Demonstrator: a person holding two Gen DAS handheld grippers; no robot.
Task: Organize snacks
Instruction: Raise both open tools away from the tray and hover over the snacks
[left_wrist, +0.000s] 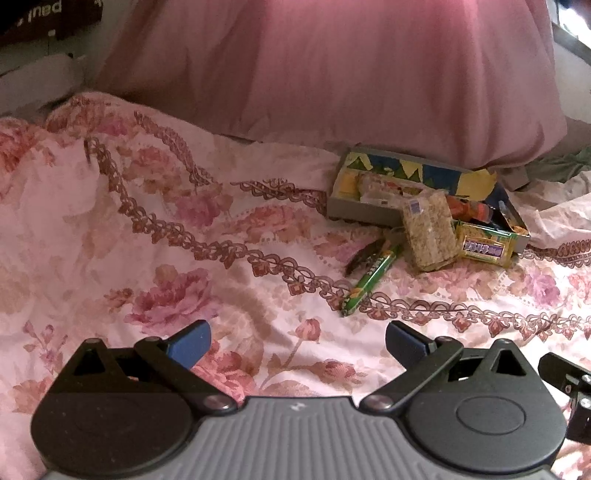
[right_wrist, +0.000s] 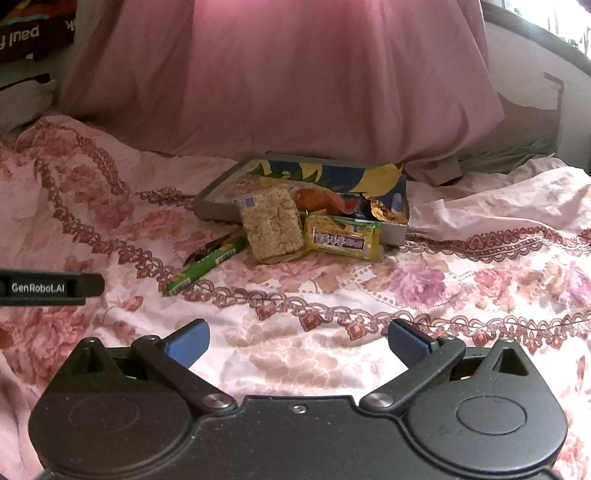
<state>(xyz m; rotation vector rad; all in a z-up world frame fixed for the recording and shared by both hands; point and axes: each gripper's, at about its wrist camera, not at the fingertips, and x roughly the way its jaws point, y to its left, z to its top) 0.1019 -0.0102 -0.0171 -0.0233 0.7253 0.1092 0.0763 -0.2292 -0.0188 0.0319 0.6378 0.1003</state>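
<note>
Both grippers wide open, holding nothing. Green stick snack (right_wrist: 205, 267) lies on the bedspread ahead & a bit left of right gripper (right_wrist: 297, 345), long axis slanting away-right toward the box (right_wrist: 218, 210). From left gripper (left_wrist: 297, 345) it's ahead-right; right one looks nearer.

The bedspread (right_wrist: 369, 288) is printed with pink roses and brown scrollwork. The pillow (right_wrist: 280, 81) is plain pink; the snack stick (right_wrist: 205, 266) is wrapped in green.
</note>
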